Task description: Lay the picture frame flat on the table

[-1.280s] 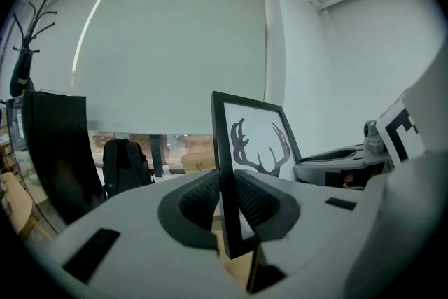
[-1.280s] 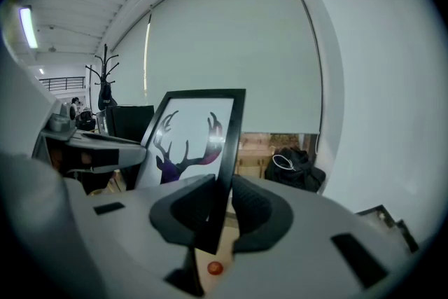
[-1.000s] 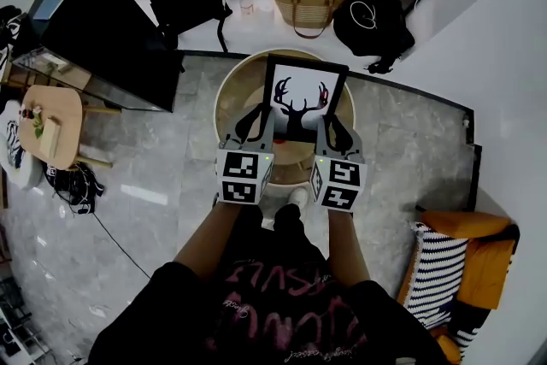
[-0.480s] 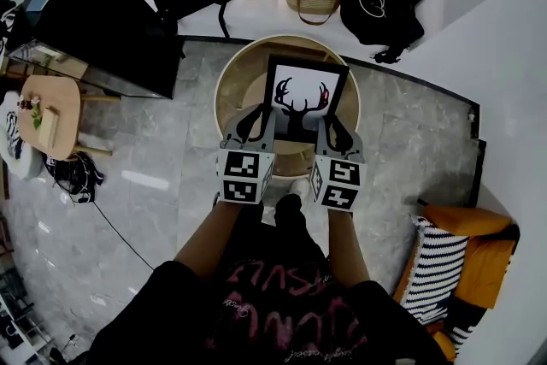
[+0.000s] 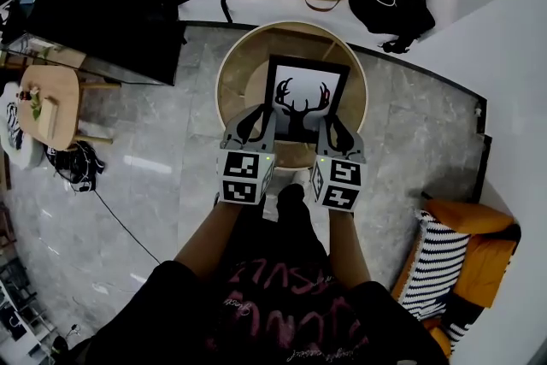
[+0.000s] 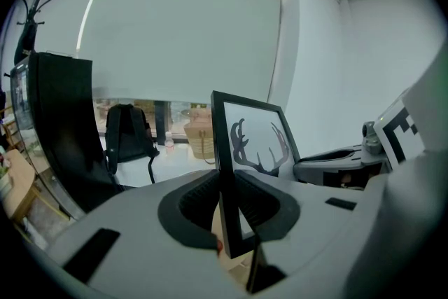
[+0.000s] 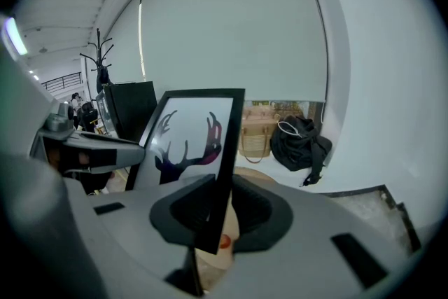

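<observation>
I am gripping the picture frame with both tools. The left gripper is pinching its left side bar and the right gripper is pinching its right side bar, each near a bottom corner. In both gripper views the 2 jaws are pressing closed on the thin black edge, with nothing else between them. The frame is standing close to upright, antler print facing me, over the round wooden table. I cannot tell whether its bottom edge is touching the top. As I am judging it, the grasp is done and the laying is not. What is remaining is tipping it back, lowering it flat onto the wood, and letting go.
</observation>
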`<state>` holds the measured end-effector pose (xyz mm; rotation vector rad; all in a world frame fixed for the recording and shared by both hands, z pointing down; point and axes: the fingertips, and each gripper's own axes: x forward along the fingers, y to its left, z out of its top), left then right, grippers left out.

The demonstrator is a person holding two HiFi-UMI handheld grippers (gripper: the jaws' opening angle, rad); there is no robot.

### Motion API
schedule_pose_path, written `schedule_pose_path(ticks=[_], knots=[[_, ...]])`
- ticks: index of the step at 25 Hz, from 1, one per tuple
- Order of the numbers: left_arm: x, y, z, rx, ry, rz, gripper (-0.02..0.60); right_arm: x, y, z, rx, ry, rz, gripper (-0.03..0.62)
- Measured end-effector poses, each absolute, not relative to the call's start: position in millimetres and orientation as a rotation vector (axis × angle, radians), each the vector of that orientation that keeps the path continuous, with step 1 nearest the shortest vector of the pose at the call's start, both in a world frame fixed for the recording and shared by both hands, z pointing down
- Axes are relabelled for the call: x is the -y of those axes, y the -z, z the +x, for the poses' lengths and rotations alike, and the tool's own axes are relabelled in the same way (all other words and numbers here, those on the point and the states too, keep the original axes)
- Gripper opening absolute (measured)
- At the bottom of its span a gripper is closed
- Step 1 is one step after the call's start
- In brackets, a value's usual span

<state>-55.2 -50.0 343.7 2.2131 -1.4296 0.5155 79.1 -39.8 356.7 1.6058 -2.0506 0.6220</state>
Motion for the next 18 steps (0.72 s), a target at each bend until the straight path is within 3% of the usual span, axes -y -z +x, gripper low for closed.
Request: schedule_pose_path(ticks=[18], knots=[[24.7, -405.7, -59.0, 1.421, -0.57, 2.107, 0.072, 17.6, -417.9, 76.0, 2.008, -0.708, 1.525, 0.083]])
